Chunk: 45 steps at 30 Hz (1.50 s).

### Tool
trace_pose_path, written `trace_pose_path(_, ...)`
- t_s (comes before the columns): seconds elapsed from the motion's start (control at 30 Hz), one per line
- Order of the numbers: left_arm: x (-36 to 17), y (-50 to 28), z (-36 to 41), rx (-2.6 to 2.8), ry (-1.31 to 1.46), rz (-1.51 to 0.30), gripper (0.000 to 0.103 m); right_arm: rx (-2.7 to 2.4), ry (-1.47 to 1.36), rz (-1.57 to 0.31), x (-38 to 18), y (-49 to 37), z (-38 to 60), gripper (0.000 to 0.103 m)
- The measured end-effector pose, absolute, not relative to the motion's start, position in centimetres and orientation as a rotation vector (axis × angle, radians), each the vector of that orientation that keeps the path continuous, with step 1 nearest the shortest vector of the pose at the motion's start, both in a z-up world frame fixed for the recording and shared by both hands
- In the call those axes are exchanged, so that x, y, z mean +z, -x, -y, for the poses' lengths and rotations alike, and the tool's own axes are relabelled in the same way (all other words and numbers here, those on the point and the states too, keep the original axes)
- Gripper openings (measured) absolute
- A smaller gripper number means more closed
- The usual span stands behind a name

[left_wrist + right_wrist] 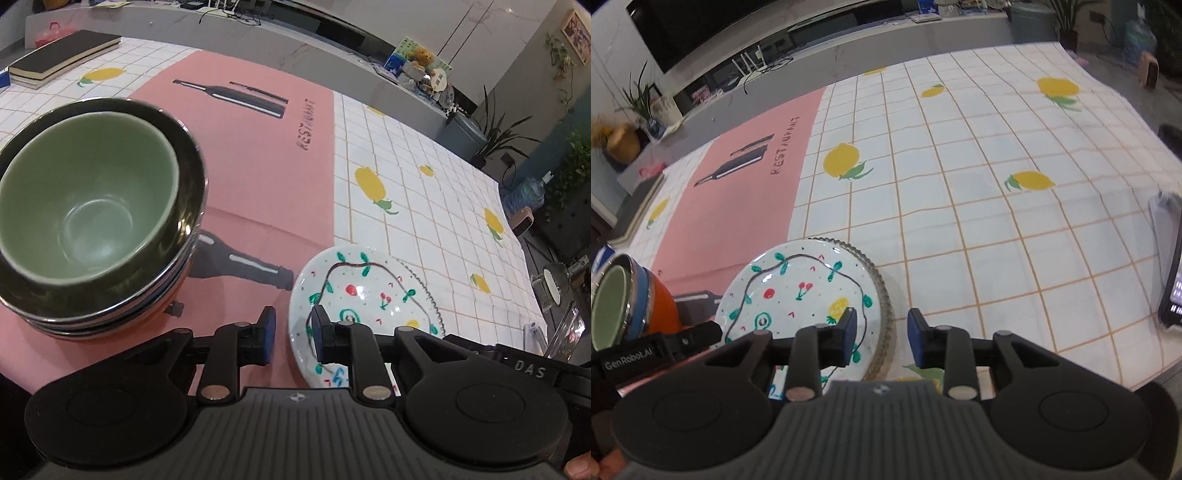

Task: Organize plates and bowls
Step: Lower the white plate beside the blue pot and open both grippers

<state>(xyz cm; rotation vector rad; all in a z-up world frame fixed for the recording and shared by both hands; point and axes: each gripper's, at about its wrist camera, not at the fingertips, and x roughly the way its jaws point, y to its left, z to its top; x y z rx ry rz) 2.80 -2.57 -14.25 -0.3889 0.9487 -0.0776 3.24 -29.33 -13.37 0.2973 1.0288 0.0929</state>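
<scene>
A white plate painted with cherries and green vines lies on a clear glass plate with a beaded rim. My left gripper is open with the painted plate's left rim between its jaws, and the pads do not press on it. My right gripper is open astride the plates' right rim, also clear of it. To the left a green bowl sits inside a dark bowl, stacked on blue and orange bowls.
The bowl stack stands on a pink mat over a lemon-print checked tablecloth. Dark books lie at the far left. A lit screen leans at the table's right edge. A counter with clutter runs behind the table.
</scene>
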Motion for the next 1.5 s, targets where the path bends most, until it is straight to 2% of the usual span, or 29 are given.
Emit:
trace_pose_path(0.03, -14.3, -2.7, 2.5, -0.077, 0.382, -0.950, 0.022, 0.095, -0.300, -1.030, -13.4, -3.1, 29.3, 0.030)
trace_pose_path(0.07, -14.2, -2.5, 2.4, -0.072, 0.379, -0.943, 0.015, 0.098, -0.301, -1.031, -13.5, -2.9, 29.3, 0.030)
trace_pose_path(0.17, -14.1, -2.2, 2.1, -0.073, 0.382, -0.930, 0.004, 0.104, -0.314, -1.043, -13.7, -2.7, 29.2, 0.030)
trace_pose_path(0.3, -14.3, -2.4, 2.4, -0.094, 0.380, -0.939, 0.000, 0.114, -0.336, -1.049, -14.1, -2.8, 29.2, 0.026)
trace_pose_path(0.7, -14.3, -2.8, 2.3, -0.103, 0.374, -0.953, 0.000, 0.118, -0.317, -1.038, -13.7, -3.1, 28.9, 0.026)
trace_pose_path(0.97, -11.6, -2.5, 3.8, -0.173, 0.208, -0.906, 0.004, 0.126, -0.216, -0.982, -11.6, -2.8, 27.5, 0.028)
trace_pose_path(1.33, -6.4, -1.5, 1.9, -0.145, 0.070, -0.802, 0.005, 0.247, -0.172, -0.921, -8.6, -3.1, 23.7, 0.043)
trace_pose_path(1.4, -5.4, -1.1, 1.2, -0.124, 0.047, -0.772, 0.008, 0.262, -0.164, -0.902, -8.0, -3.2, 22.8, 0.049)
trace_pose_path(1.47, -4.7, -0.9, 0.5, -0.101, 0.024, -0.745, 0.010, 0.264, -0.155, -0.872, -7.3, -3.3, 21.9, 0.049)
trace_pose_path(1.5, -4.4, -0.8, 0.1, -0.086, 0.013, -0.733, 0.010, 0.257, -0.150, -0.861, -7.0, -3.3, 21.5, 0.053)
